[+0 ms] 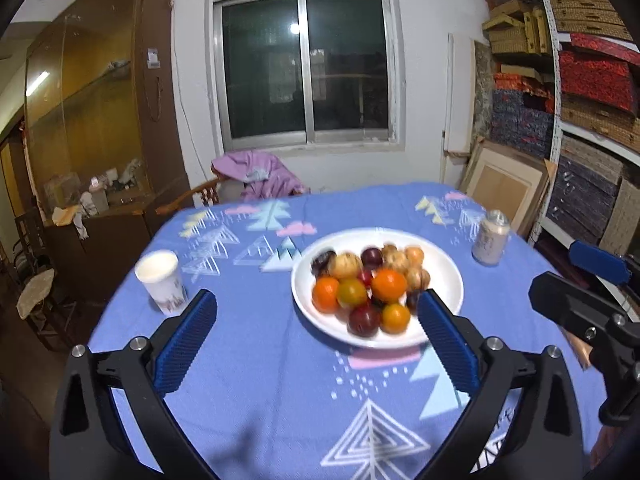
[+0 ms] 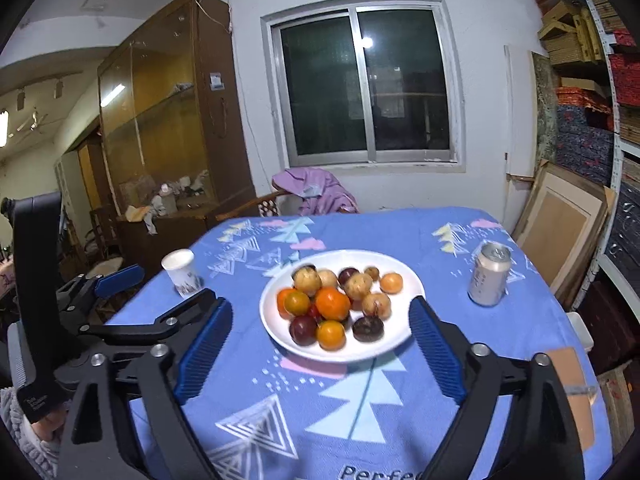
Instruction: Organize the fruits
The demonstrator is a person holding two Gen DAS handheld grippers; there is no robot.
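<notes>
Hovering wide open, left gripper (image 1: 316, 312) and right gripper (image 2: 322, 320) face the fruit plate (image 2: 404, 276) ahead.

One white plate (image 2: 408, 280), one paper cup (image 2: 181, 272) and one drinks can (image 2: 489, 280) are being carried by the counter (image 2: 440, 236). On the plate, four orange fruits (image 2: 333, 303), roughly three dark plums (image 2: 303, 330) and about five tan fruits (image 2: 307, 280) are being counted; blur is making the total uncertain.
</notes>
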